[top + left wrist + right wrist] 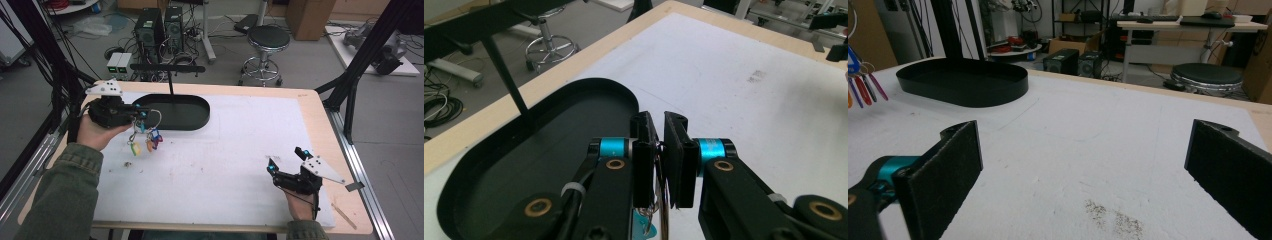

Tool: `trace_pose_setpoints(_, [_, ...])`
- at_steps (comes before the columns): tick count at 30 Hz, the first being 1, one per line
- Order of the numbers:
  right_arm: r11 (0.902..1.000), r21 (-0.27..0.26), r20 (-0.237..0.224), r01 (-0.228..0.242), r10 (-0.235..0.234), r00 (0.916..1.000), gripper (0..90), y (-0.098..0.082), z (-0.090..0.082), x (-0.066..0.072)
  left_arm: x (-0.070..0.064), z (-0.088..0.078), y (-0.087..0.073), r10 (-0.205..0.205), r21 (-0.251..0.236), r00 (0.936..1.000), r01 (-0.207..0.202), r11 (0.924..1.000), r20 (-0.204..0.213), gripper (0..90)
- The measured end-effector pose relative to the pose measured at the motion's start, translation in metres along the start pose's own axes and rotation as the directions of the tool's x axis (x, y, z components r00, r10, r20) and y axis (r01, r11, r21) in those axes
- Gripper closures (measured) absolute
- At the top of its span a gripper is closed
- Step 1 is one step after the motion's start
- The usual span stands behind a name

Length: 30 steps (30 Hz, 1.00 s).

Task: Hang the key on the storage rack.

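The left gripper (141,114) has its jaws clenched on the wire ring of a bunch of keys (146,136). In the left gripper view the two pads stand almost together with the thin ring pinched between them (659,165). The keys, with their coloured tags, hang free below the jaws, clear of the tabletop (230,150), just beside the near edge of the black oval tray (197,120). A thin black post (171,85) rises from the far side of the tray. The right gripper (286,161) rests low over the tabletop near its right front corner, well apart from the keys, its jaws released and spread wide with nothing between them. The right gripper view shows the tray (963,82) far off and the hanging keys (863,82) at its left edge.
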State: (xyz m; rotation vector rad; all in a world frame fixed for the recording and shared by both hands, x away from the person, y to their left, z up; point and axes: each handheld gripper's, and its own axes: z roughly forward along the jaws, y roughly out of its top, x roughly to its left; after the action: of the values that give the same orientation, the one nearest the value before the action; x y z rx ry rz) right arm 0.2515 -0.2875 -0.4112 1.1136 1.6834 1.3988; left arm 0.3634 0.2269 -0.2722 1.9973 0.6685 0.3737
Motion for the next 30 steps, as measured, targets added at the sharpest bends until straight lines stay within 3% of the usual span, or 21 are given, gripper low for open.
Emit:
trace_pose_setpoints(7, [0.9999, -0.001, 0.019, -0.013, 0.013, 0.9997, 0.8, 0.000, -0.003, -0.002, 0.018, 0.004, 0.014, -0.016, 0.012, 0.9998, 0.016, 0.9998, 0.009, 82.7])
trace_pose_setpoints(21, [1.0000, -0.004, 0.029, -0.005, 0.005, 0.9996, 0.8, 0.000, -0.004, -0.004, 0.030, 0.021, 0.042, 0.016, 0.031, 0.9997, -0.017, 0.9994, 0.019, 82.7])
trace_pose_setpoints(30, [0.9999, -0.005, 0.027, -0.013, 0.014, 0.9995, 0.8, -0.001, -0.004, -0.004, 0.044, 0.031, 0.056, 0.006, 0.014, 0.9999, -0.006, 0.9999, 0.016, 82.8])
